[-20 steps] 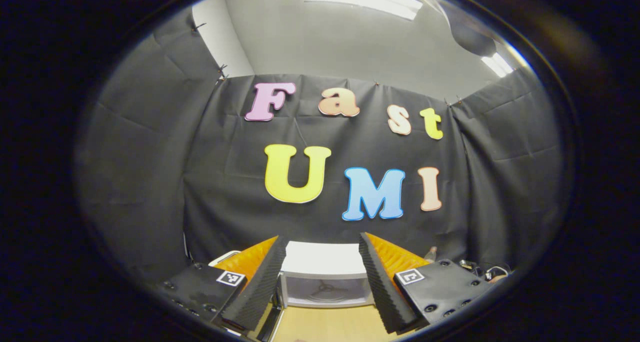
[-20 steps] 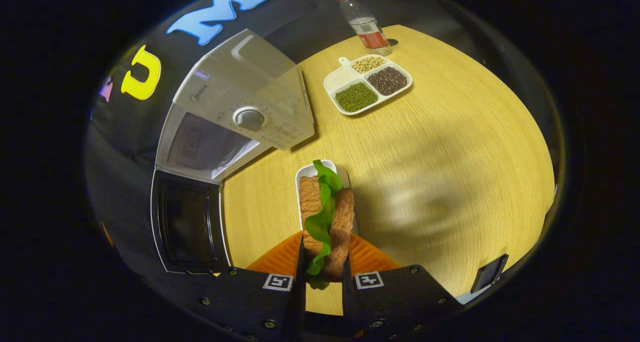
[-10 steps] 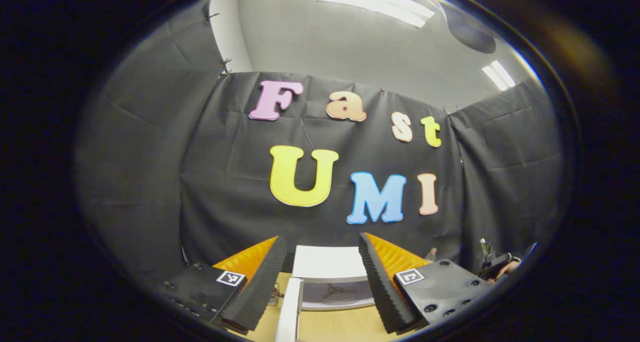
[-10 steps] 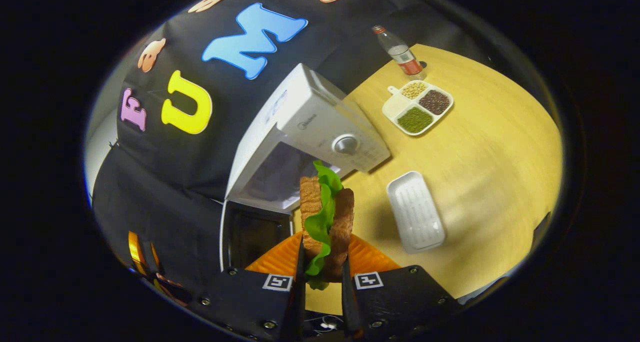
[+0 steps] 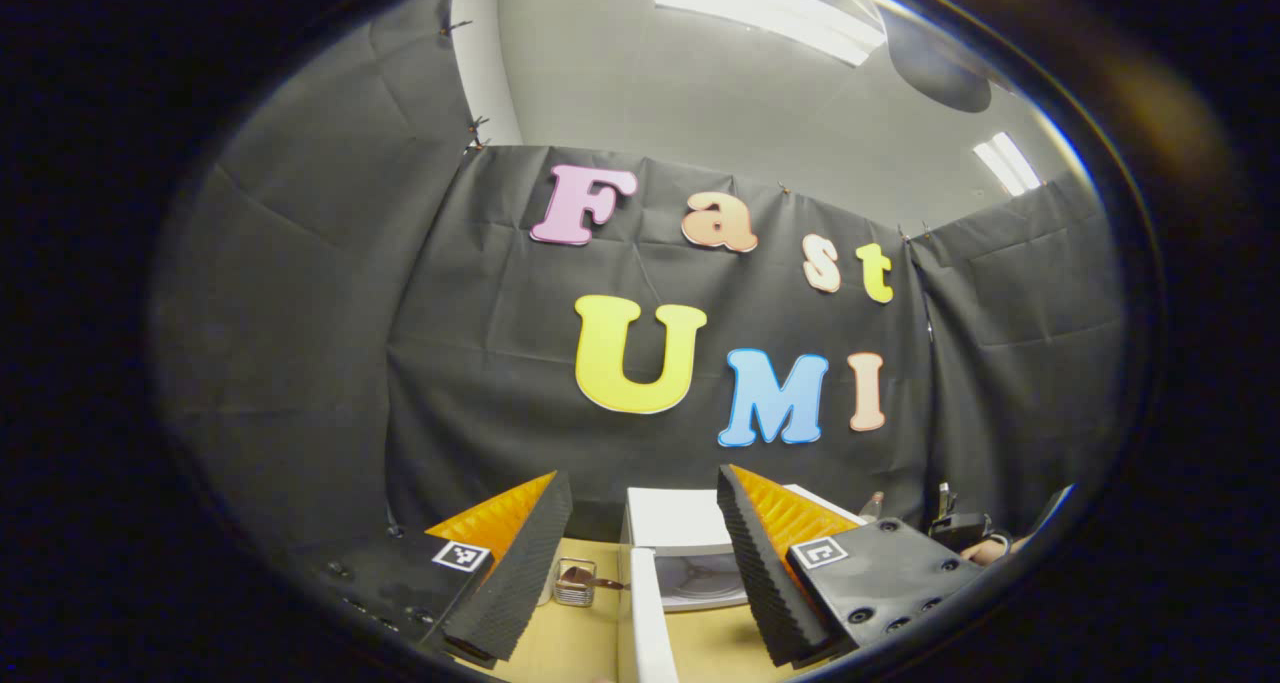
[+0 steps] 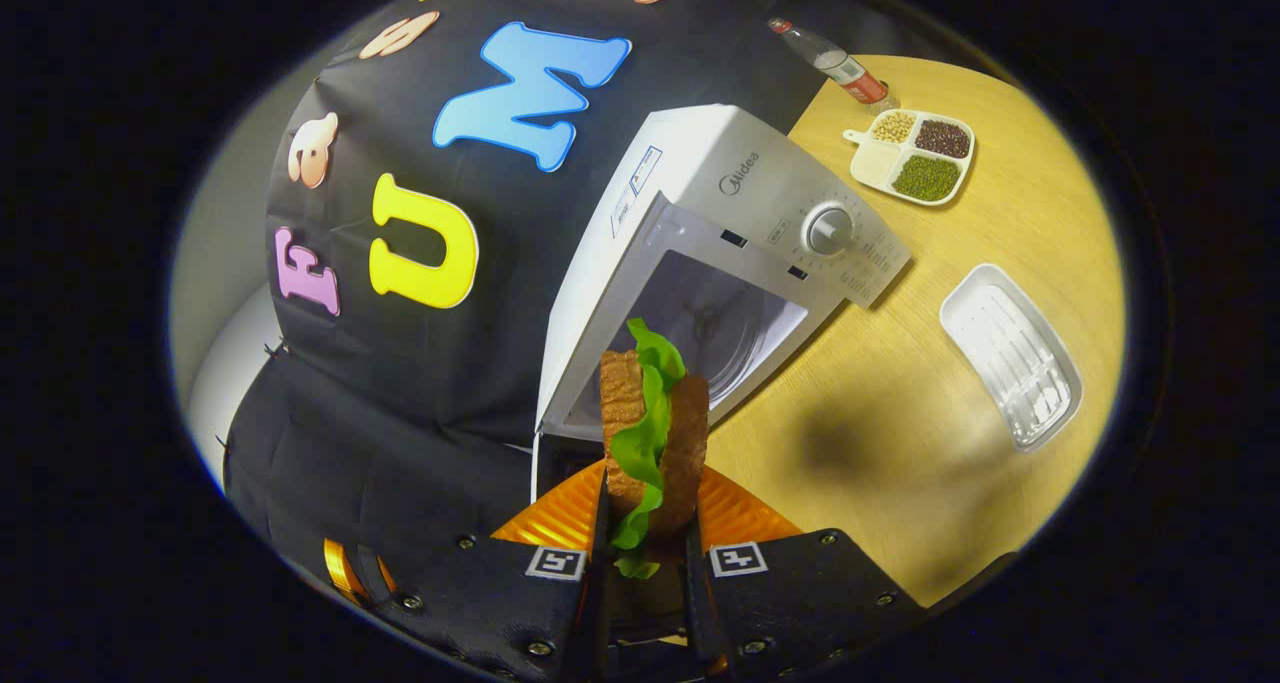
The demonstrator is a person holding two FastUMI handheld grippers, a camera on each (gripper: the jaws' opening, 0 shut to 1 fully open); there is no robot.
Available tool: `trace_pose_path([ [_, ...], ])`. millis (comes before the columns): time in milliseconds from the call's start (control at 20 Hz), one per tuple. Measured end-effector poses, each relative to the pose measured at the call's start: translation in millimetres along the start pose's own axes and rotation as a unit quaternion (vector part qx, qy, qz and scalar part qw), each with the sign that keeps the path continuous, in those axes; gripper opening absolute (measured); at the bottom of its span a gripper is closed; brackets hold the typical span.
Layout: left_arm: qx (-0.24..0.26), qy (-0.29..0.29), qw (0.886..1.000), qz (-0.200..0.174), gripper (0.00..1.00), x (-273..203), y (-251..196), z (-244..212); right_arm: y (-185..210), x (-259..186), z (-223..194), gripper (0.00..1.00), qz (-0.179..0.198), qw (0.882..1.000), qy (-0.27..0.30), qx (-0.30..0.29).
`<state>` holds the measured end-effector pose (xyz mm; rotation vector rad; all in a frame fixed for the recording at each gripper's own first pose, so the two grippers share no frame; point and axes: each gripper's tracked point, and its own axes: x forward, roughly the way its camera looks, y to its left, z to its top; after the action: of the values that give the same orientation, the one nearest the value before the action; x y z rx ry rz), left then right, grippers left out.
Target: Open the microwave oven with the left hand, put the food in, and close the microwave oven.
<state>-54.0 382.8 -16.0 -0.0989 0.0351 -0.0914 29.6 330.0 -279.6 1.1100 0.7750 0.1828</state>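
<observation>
In the right gripper view, the right tongs (image 6: 645, 563) are clamped on a sandwich (image 6: 652, 438) of two brown slices with green lettuce between them, both fingers pressing its sides. The sandwich hangs in the air just in front of the white microwave oven (image 6: 735, 208), whose door is open so the cavity and its glass turntable show. On the wooden worktop (image 6: 900, 413) to the right of the oven lies an empty white tray (image 6: 1010, 355). Farther off sit a divided dish of beans (image 6: 912, 155) and a plastic bottle (image 6: 838, 61) near the far edge.

In the left gripper view, the left tongs (image 5: 645, 553) stand apart, holding nothing. Between the fingers the oven's open cavity (image 5: 700, 575) shows, with the edge of its door (image 5: 645, 623) near the camera.
</observation>
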Motion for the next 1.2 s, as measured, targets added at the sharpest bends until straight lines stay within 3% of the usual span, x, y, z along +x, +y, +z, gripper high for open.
trace_pose_path([
  [250, 0.013, 0.015, 1.000, 0.018, 0.94, -15.9, 26.0, -5.5, -17.8, 66.6, 4.3, 0.31, -0.015, 0.997, -0.067, 0.044],
  [500, 0.018, 0.030, 0.999, 0.038, 0.94, -28.3, 44.3, -11.7, -22.0, 137.2, 30.2, 0.30, -0.015, 0.982, -0.160, 0.098],
  [800, 0.033, 0.067, 0.995, 0.067, 0.93, -36.3, 74.5, -30.5, -27.1, 218.6, 41.2, 0.31, -0.019, 0.969, -0.207, 0.137],
  [1150, 0.018, 0.081, 0.993, 0.083, 0.94, -24.2, 101.7, -41.8, -52.3, 264.3, 50.7, 0.31, -0.041, 0.953, -0.234, 0.188],
  [1200, 0.017, 0.082, 0.993, 0.080, 0.94, -19.8, 101.7, -42.2, -53.7, 261.3, 50.1, 0.38, -0.050, 0.956, -0.229, 0.177],
])
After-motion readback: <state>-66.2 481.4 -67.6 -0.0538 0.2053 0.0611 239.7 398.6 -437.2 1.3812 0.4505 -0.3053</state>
